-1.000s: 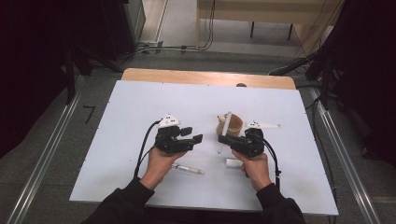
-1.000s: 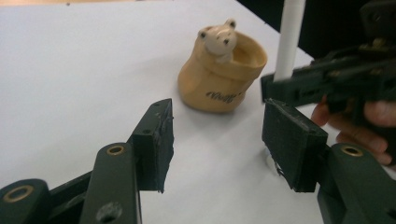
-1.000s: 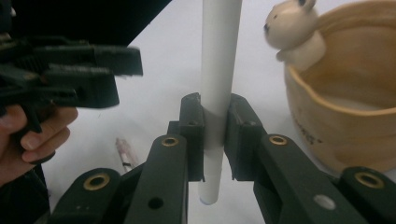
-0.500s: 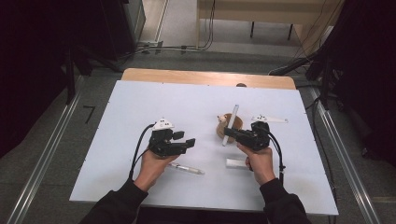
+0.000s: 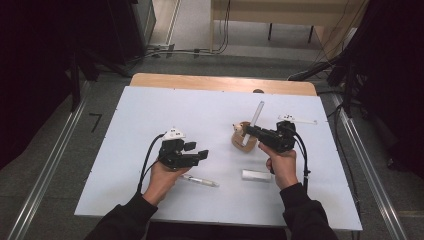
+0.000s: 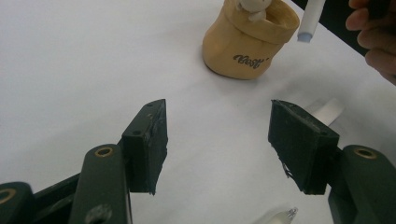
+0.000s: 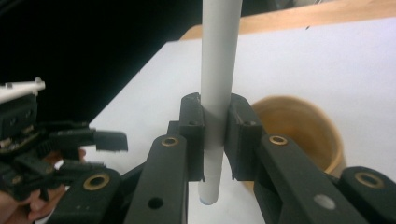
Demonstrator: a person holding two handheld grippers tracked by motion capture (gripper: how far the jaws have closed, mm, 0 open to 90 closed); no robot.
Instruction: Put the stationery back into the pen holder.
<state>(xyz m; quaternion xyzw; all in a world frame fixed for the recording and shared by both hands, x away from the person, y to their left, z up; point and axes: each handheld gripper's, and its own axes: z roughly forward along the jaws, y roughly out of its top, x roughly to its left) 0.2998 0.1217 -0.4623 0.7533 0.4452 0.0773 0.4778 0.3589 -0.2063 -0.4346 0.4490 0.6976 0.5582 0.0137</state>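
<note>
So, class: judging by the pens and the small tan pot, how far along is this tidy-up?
Done: nothing stands in the tan pot yet. In hand: the right gripper is shut on a grey pen above it. Left: one pen and a white piece lie on the table; the left gripper is open, empty.

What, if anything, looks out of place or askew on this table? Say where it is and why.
Nothing looks spilled or broken. Loose pieces lie flat and apart on the white table: a clear-tipped pen by the left gripper and a white cap near the right hand. The right gripper holds a grey pen upright beside the tan pot.
</note>
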